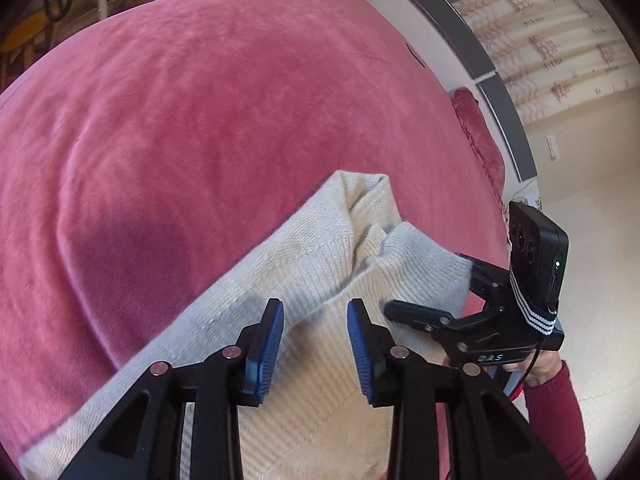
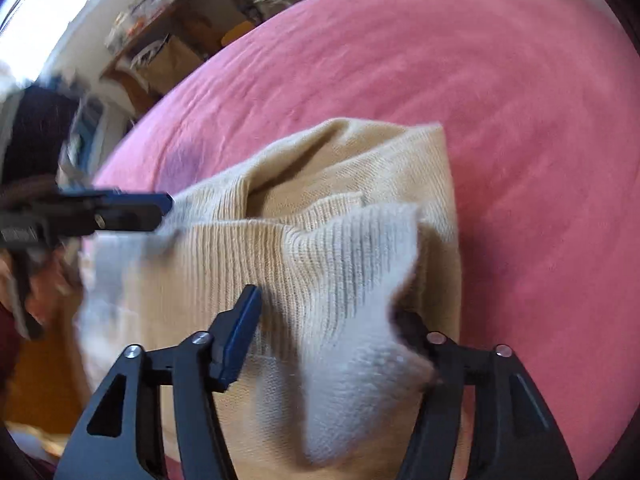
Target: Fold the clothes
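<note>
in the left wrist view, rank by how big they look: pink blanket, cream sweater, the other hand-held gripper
1. pink blanket
2. cream sweater
3. right hand-held gripper, smallest, though nearness to the camera skews apparent sizes.

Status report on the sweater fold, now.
Left gripper open above cream sweater. Right gripper open, knit edge draped between fingers. Sweater half-folded on pink blanket. Nothing obstructing.

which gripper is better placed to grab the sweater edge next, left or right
Right, probably. The right gripper stands open with a raised ribbed flap of the cream sweater between its fingers. The left gripper hovers open over flat knit on the pink blanket.
</note>
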A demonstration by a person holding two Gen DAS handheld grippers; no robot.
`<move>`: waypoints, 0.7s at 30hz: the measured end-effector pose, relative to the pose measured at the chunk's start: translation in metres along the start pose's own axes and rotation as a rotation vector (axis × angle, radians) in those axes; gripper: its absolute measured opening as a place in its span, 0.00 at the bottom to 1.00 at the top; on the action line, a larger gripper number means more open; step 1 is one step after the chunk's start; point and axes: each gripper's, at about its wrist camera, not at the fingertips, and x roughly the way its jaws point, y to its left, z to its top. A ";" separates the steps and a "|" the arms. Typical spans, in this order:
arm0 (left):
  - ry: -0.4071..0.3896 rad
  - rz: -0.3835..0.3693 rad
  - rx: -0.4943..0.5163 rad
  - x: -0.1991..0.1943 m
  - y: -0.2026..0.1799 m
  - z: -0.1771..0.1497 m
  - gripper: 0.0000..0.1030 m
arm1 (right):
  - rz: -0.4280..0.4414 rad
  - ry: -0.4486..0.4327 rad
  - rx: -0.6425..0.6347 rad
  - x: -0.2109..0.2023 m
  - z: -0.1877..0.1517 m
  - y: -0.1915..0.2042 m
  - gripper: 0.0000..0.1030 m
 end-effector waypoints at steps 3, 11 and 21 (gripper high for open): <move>-0.005 0.008 -0.019 -0.006 0.008 -0.004 0.32 | -0.027 -0.019 0.019 -0.001 0.006 0.000 1.00; -0.014 0.029 -0.055 -0.008 0.025 -0.009 0.32 | 0.152 0.052 0.014 0.006 0.028 -0.010 0.89; -0.021 0.032 0.035 0.000 0.010 -0.014 0.32 | 0.075 0.038 -0.116 0.004 0.039 0.007 0.08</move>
